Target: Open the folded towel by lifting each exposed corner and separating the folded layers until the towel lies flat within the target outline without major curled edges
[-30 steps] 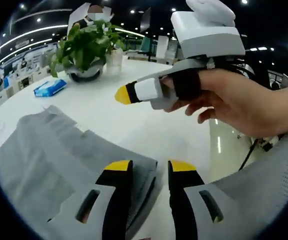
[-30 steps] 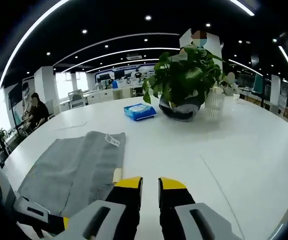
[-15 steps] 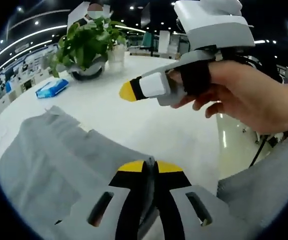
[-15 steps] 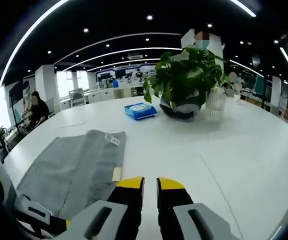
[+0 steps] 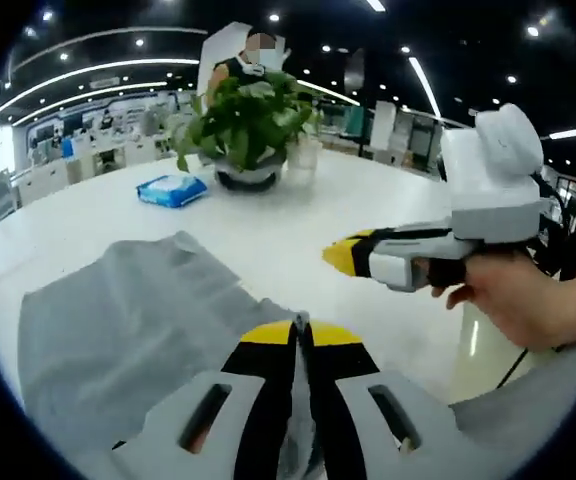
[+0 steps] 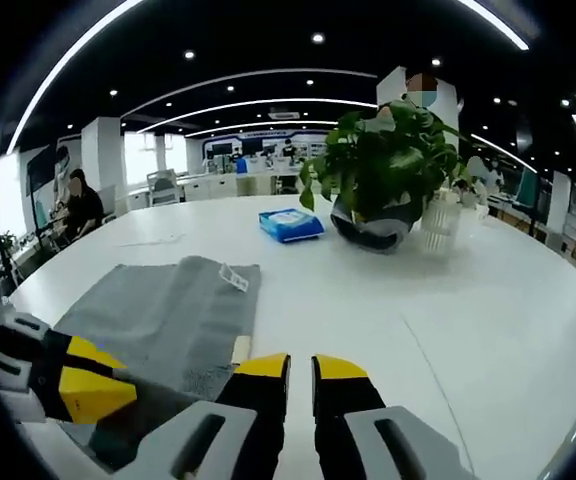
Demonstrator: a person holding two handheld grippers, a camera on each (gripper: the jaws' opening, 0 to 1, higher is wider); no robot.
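Observation:
The grey towel [image 5: 128, 320] lies folded on the white table [image 5: 268, 235], its near corner pinched between my left gripper's [image 5: 300, 335] shut jaws. In the right gripper view the towel [image 6: 168, 315] spreads to the left, with a white tag [image 6: 233, 278] at its far corner, and the left gripper [image 6: 80, 385] comes in low at the left on the towel's edge. My right gripper [image 6: 301, 367] hovers over bare table beside the towel, jaws nearly together and holding nothing. In the left gripper view a hand [image 5: 513, 300] holds the right gripper [image 5: 350, 256] above the table.
A potted plant [image 5: 243, 120] and a blue packet [image 5: 171, 190] stand at the far side of the table. A small beige marker [image 6: 238, 348] lies by the towel's right edge. A person [image 6: 78, 205] sits far off at the left.
My left gripper's jaws, open a second ago around the towel's corner, have shut on it. The left gripper view has swung, so the right gripper now sits lower and further right in it.

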